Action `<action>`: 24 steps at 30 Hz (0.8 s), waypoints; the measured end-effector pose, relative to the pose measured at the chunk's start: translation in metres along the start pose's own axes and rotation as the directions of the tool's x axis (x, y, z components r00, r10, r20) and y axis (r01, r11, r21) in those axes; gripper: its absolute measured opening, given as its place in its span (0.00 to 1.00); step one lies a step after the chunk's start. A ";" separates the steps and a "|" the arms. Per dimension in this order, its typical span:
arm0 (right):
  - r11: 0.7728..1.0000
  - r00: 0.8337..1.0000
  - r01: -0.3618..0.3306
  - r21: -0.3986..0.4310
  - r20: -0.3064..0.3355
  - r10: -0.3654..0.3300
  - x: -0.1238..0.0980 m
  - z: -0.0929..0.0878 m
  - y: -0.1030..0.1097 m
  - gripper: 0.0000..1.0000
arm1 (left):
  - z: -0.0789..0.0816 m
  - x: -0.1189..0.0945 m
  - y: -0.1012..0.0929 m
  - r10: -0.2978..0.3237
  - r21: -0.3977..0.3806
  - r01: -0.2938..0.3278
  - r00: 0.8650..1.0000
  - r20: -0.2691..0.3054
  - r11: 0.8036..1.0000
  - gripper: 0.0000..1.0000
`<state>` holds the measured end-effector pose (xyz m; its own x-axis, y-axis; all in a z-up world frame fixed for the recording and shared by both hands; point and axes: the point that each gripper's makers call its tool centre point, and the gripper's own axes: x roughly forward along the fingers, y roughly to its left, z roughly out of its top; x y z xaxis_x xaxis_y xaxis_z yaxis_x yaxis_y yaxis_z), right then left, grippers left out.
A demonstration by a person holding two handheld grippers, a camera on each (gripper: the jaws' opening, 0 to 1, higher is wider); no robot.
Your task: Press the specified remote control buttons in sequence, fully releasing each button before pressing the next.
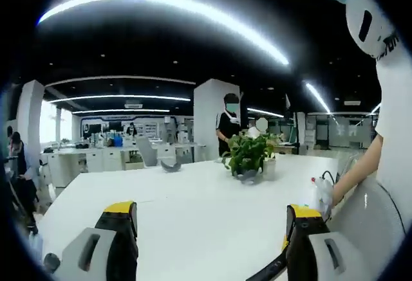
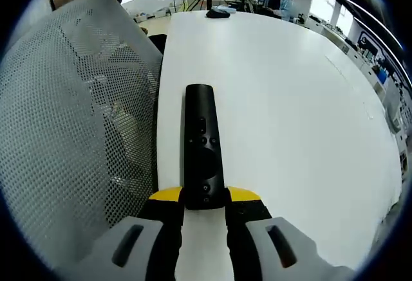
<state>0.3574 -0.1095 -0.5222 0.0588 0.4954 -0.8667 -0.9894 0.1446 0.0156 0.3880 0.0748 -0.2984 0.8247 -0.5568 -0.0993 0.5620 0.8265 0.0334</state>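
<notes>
Indoors, right gripper (image 2: 205,205) fingers clamp remote (image 2: 200,146) over white table (image 2: 290,101); left gripper (image 1: 209,226) fingers wide.

Potted plant (image 1: 250,155) on white table (image 1: 193,210); mesh chair back (image 2: 71,133) alongside.

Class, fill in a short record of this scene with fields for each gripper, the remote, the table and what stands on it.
left gripper: open, jaws wide apart, holding nothing, above the table
right gripper: shut on the near end of the remote
remote: black, buttons facing up, lengthwise near the table edge
table: white
potted plant: far side of the table
mesh chair: beside the table
</notes>
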 end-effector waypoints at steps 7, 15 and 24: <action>1.000 1.000 0.005 0.009 0.004 -0.005 0.000 0.000 0.000 0.24 | -0.014 -0.010 -0.005 0.063 -0.091 -0.058 0.997 0.045 0.994 1.00; 0.998 1.000 -0.015 0.054 0.012 0.015 0.000 0.001 0.000 0.24 | -0.016 -0.010 0.007 0.134 -0.034 -0.132 0.990 0.052 0.991 1.00; 0.999 0.997 -0.028 -0.033 -0.075 0.026 -0.002 0.000 -0.035 0.24 | -0.026 -0.012 0.013 0.145 -0.032 -0.144 0.989 0.018 0.989 1.00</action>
<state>0.3920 -0.1153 -0.5215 0.0230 0.4331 -0.9010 -0.9945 0.1019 0.0236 0.3843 0.0944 -0.3224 0.8984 -0.4326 -0.0754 0.4348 0.9004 0.0152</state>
